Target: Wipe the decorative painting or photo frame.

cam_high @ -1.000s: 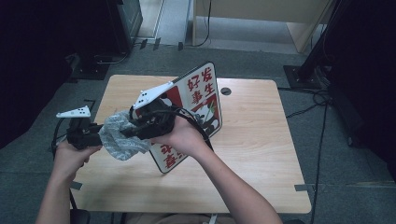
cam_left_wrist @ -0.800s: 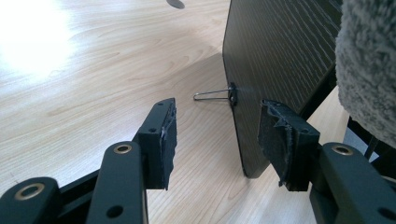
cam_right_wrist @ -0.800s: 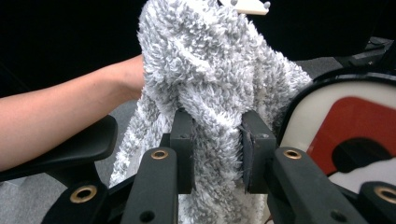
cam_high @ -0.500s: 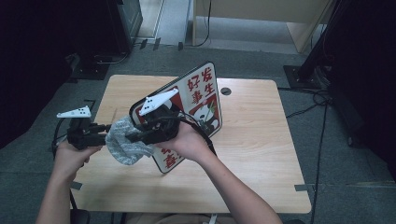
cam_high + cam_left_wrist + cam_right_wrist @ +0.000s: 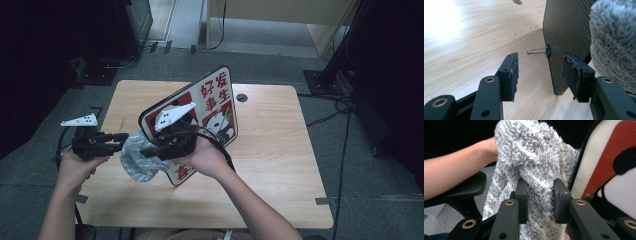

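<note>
A board [image 5: 215, 100] printed with red and white pictures and characters stands tilted on the wooden table [image 5: 270, 165]. My right gripper [image 5: 150, 150] is shut on a grey fluffy cloth [image 5: 137, 162] held against the board's lower left face. In the right gripper view the cloth [image 5: 534, 157] is pinched between both pads of the right gripper [image 5: 540, 200], beside the board [image 5: 609, 170]. My left gripper [image 5: 125, 136] hovers left of the cloth. Its jaws stand apart in the left gripper view [image 5: 539, 72], with the board's dark back [image 5: 569, 25] and lower edge just beyond them, untouched.
A thin wire stand [image 5: 536, 51] juts from the board's back onto the table [image 5: 474, 37]. There is a round cable hole [image 5: 242, 97] behind the board. Cables [image 5: 340, 115] lie on the floor to the right. A forearm [image 5: 456, 175] shows left of the cloth.
My right gripper has slid the cloth down along the board, toward the table's near side. The left gripper has stayed where it was.
</note>
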`<act>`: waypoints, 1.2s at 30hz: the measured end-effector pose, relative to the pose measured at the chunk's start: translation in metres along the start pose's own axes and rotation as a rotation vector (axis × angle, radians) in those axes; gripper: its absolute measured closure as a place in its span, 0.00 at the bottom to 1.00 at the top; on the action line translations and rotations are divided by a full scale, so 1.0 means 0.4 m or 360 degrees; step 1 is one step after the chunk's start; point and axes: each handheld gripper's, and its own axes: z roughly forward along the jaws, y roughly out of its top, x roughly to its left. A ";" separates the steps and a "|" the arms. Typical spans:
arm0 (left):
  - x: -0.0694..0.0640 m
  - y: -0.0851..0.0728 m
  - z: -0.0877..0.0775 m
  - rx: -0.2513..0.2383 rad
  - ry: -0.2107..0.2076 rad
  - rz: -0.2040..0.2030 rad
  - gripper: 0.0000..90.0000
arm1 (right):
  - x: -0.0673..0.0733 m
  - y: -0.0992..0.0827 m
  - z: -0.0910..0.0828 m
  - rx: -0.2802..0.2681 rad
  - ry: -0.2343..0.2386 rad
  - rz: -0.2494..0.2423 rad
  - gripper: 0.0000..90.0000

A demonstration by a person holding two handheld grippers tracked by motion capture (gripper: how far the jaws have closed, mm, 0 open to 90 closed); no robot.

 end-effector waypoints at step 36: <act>-0.004 0.000 0.005 0.0009 -0.0004 0.0015 0.52 | -0.010 -0.126 0.022 0.0077 0.0027 0.0037 0.80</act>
